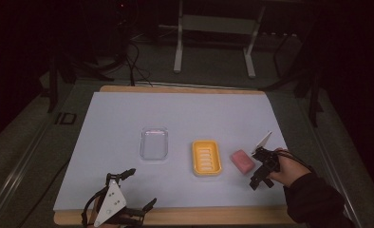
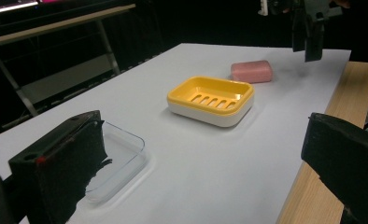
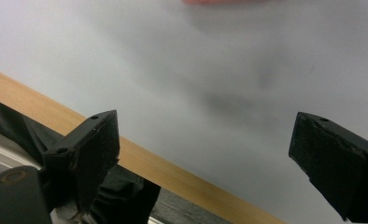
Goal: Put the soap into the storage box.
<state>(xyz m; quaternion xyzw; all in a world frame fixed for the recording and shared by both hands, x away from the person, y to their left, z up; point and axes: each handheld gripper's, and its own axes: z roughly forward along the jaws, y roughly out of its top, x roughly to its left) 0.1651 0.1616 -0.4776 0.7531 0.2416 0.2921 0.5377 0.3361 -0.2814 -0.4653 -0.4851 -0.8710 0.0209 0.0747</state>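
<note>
While the right gripper (image 1: 259,176) hangs just beside the pink soap bar (image 1: 242,160), its jaws stand spread wide with nothing between them, and in the right gripper view they frame bare white table cover (image 3: 210,84) and the wooden table edge (image 3: 173,175). The soap bar lies flat on the cover, just right of the yellow soap dish (image 1: 206,157) and apart from it; a clear plastic lid (image 1: 154,143) rests further left. The left gripper (image 1: 140,192) waits at the near edge of the table, its jaws likewise released and empty, looking across the lid and dish toward the bar (image 2: 252,71). The step in hand appears to be picking up the soap bar to place it in the dish. To do that well, the person should probably turn the right gripper so the jaws point down at the bar rather than at the table edge, then straddle its narrower sides so that both pads meet flat faces. Soap is likely slick and slightly rounded, so a centred, low grip closed gently would hold better than a pinch at one corner. Lowering until the jaw tips nearly touch the cover before closing should keep the bar from squirting out sideways toward the dish.
</note>
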